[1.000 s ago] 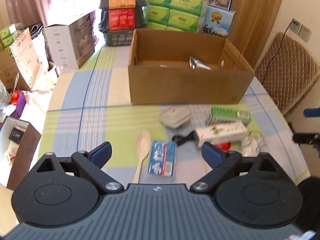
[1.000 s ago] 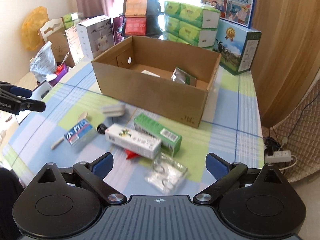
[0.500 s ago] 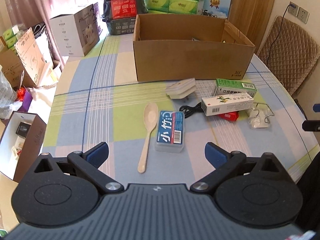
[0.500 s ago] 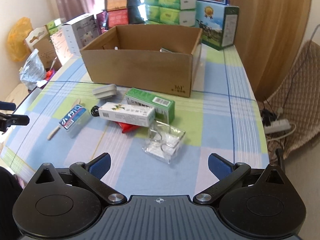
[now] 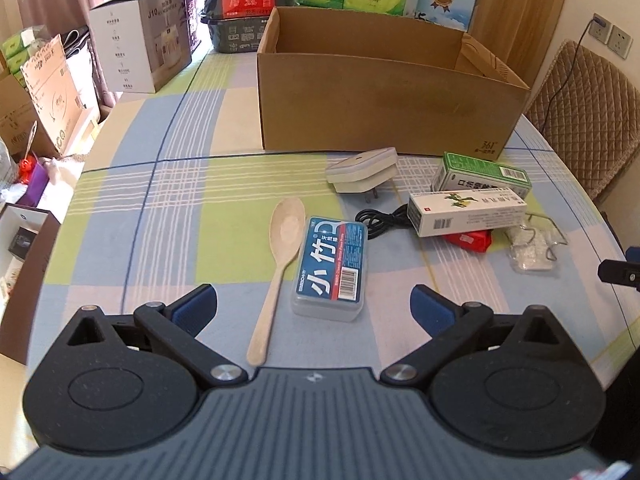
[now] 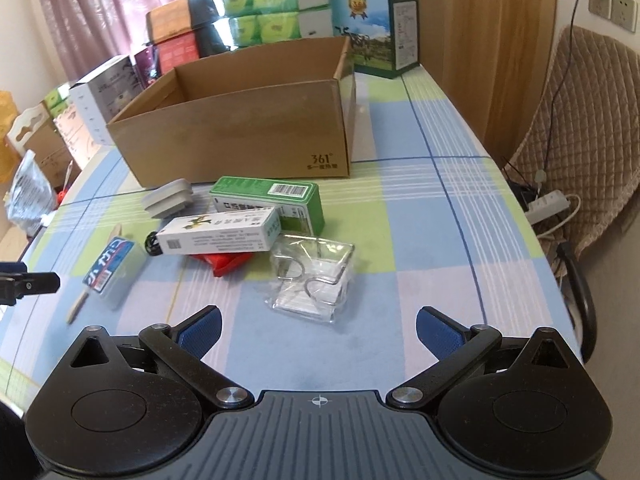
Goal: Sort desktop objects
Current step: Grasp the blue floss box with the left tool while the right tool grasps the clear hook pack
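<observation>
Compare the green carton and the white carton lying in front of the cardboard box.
Colour: the green carton is green with a white barcode label; the white carton is white with a plant picture.
Build: the green carton looks taller and squatter; the white carton is slimmer and longer.
Position: the green carton lies nearer the cardboard box; the white carton lies in front of it, over a red packet.
Both are closed, lying lengthwise on the tablecloth.

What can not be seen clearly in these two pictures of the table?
- Floor of the cardboard box: hidden by its near wall in both views.
- Red packet: mostly covered by the white carton; no print readable.
- Black cable: one end runs under the white carton in the left wrist view.
- Wooden spoon: in the right wrist view, mostly behind the toothpick box.
</observation>
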The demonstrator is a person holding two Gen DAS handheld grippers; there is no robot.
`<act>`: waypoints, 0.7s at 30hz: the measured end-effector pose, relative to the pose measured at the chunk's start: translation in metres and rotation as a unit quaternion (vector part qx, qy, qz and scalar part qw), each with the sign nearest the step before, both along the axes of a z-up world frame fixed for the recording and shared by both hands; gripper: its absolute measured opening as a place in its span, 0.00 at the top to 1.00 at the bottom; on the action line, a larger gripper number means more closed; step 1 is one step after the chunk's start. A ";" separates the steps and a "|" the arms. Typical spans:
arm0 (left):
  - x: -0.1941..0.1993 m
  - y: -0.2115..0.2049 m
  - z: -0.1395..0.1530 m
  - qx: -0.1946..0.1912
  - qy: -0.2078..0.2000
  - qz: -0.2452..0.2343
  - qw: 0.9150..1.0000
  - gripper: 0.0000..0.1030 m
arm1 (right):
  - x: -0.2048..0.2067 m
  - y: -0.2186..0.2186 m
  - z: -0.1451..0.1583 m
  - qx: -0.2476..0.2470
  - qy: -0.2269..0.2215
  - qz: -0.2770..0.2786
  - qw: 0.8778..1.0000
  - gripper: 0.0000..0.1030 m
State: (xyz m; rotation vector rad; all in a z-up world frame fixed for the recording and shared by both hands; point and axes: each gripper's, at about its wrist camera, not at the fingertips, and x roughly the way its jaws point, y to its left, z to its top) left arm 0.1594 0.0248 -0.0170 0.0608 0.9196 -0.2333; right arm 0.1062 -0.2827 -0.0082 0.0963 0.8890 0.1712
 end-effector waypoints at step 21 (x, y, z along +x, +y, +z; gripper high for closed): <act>0.042 -0.028 -0.063 0.028 0.021 -0.026 0.999 0.48 | 0.049 0.016 -0.054 0.011 0.007 -0.036 0.999 0.09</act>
